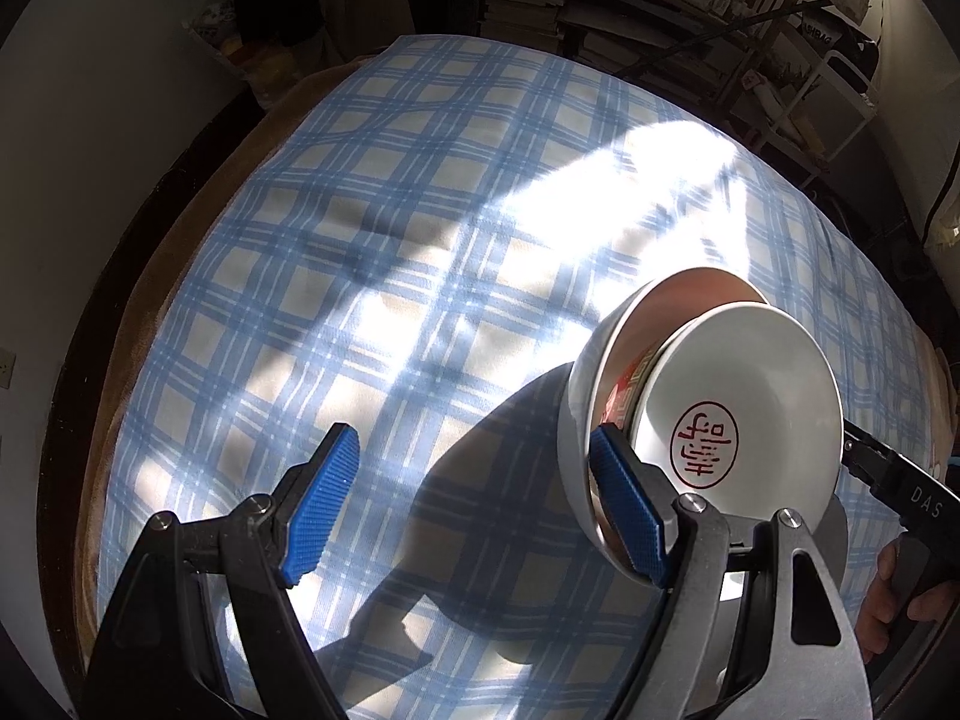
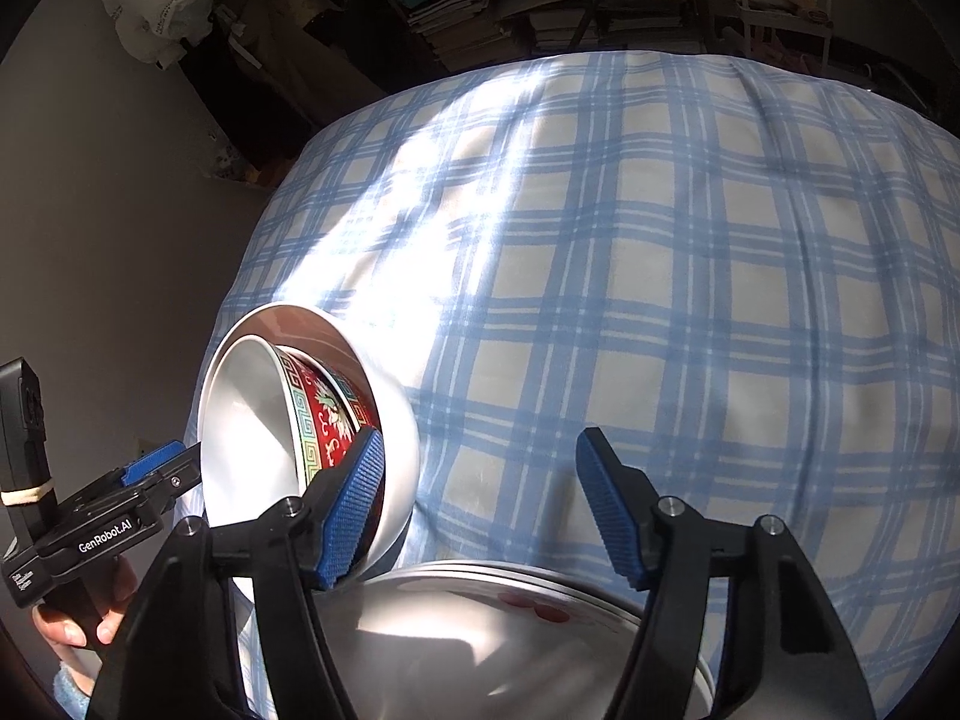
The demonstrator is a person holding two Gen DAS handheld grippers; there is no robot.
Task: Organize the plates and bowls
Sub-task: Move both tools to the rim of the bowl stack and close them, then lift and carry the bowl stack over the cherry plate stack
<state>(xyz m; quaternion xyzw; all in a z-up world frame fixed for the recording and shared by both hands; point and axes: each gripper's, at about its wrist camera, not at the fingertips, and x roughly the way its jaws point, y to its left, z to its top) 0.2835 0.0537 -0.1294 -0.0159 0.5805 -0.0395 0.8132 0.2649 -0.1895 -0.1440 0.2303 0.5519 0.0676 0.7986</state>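
Bowls [image 1: 660, 396]: two, nested and tipped on edge, mouths facing left, at the near right of the table and propped between the two tools, with neither one clamping them. Left gripper [image 1: 477, 504]: jaws spread wide, nothing between them; only its right pad [image 1: 630, 504] lies against the rim of the outer white bowl [image 1: 579, 420]. Right gripper [image 2: 483, 507]: jaws likewise spread wide and empty, its left pad [image 2: 354, 510] at the same rim from the other side; whether it presses on the rim or only overlaps it cannot be told. The inner bowl [image 2: 327, 420], red-patterned outside and white inside with a red seal mark [image 1: 705, 445] on its floor, sits askew in the outer one and is not seated. A stack of plates [image 2: 480, 618] lies just near of the bowls, directly under the right gripper. The checked tablecloth [image 1: 360, 240] is soft and wrinkled. Judged step: righting the nested pair and setting it down, probably on or beside the plates. Procedure: keep both pads in contact on opposite sides; lower the raised rim slowly so that the inner bowl slides home rather than out; let the foot land flat before withdrawing either pad. Hazard: glazed ware slips on an open pad, and the cloth gives uneven support
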